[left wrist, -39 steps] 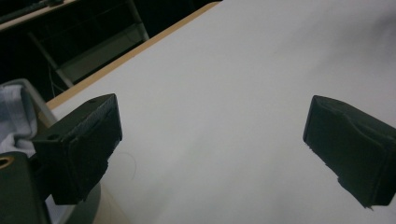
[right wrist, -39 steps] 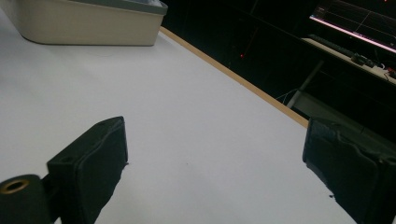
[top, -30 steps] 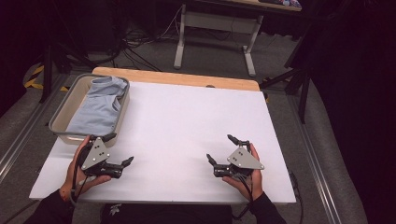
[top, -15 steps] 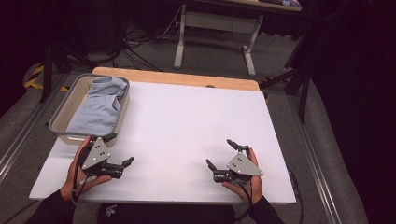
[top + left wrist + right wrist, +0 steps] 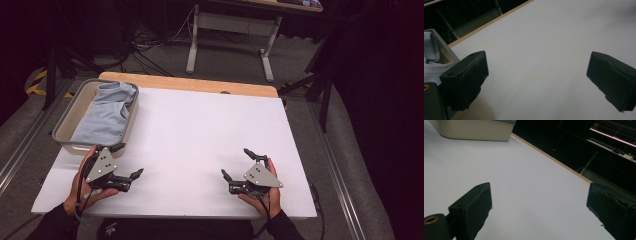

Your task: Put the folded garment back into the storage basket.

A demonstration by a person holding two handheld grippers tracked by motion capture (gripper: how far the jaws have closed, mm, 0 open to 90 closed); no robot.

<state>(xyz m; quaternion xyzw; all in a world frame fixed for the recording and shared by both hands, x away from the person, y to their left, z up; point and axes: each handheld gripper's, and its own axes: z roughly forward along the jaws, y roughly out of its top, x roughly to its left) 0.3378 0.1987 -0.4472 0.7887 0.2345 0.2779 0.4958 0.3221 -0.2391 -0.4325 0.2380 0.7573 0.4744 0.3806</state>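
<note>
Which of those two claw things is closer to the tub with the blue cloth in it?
The left gripper, right beside the tub at the table's left; the right gripper sits far across the white top.

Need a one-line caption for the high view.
Two hand-held grippers, left and right, open over a white table; a light blue garment lies in a bin.

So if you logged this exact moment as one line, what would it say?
left gripper: open, empty, beside bin | right gripper: open, empty, over table | light blue garment: in bin, untouched
</note>
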